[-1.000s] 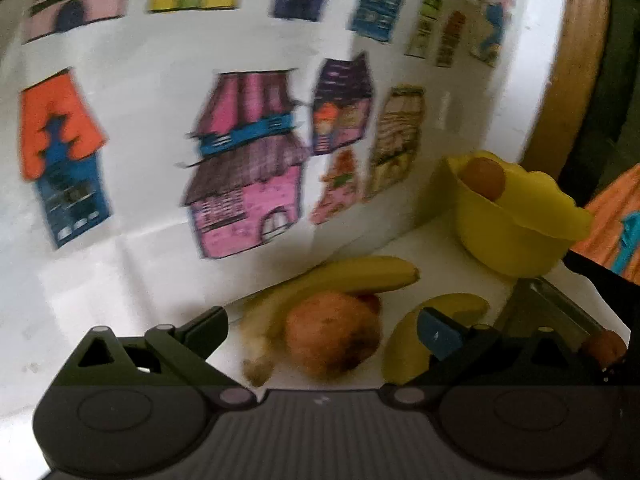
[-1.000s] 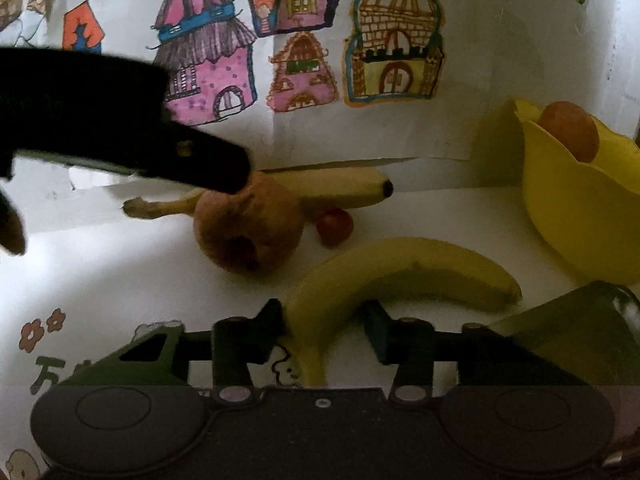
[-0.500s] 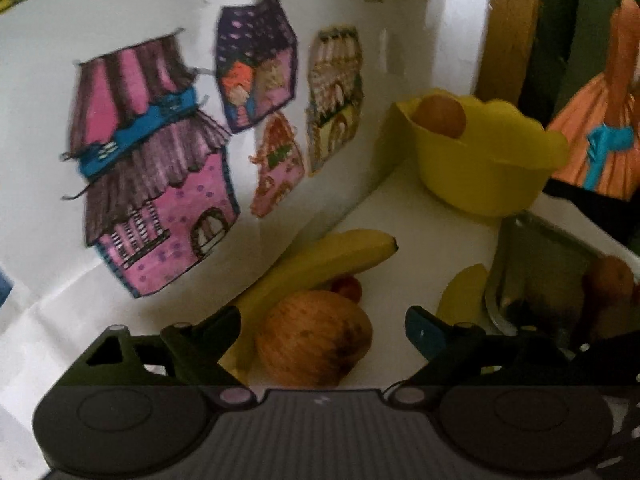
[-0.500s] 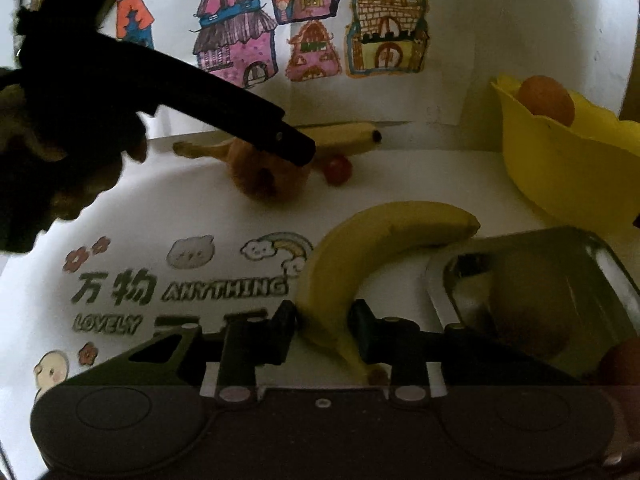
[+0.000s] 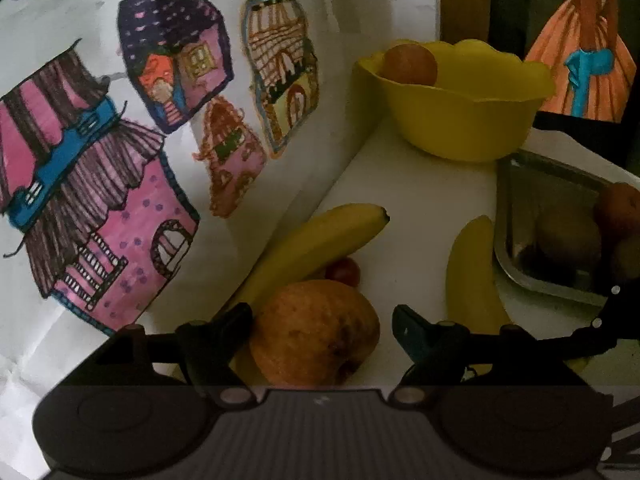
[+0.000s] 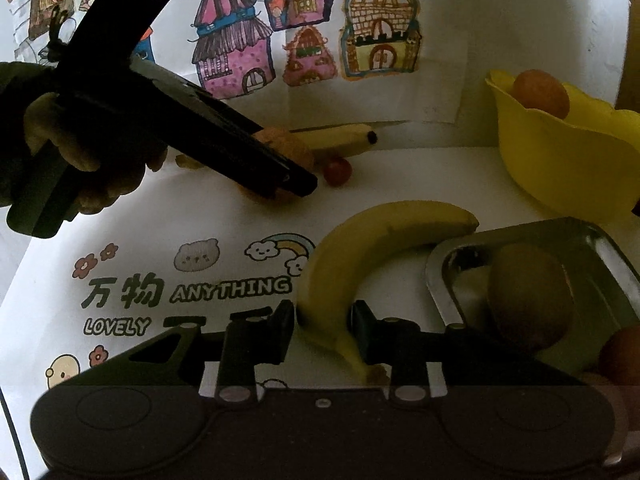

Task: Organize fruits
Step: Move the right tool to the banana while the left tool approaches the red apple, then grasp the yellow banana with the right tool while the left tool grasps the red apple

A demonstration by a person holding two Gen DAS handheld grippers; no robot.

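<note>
Right, my left gripper (image 5: 322, 322) sits wide around the brown pear (image 5: 316, 332) by the wall — my right gripper (image 6: 322, 320) closes narrow on the near banana (image 6: 360, 248) beside the metal tray (image 6: 448, 256).

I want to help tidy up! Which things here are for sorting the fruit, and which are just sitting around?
For the job: near banana, far banana, brown round fruit, small red fruit, yellow bowl, metal tray, left gripper, right gripper.

Just there: house drawings, printed table cover.
</note>
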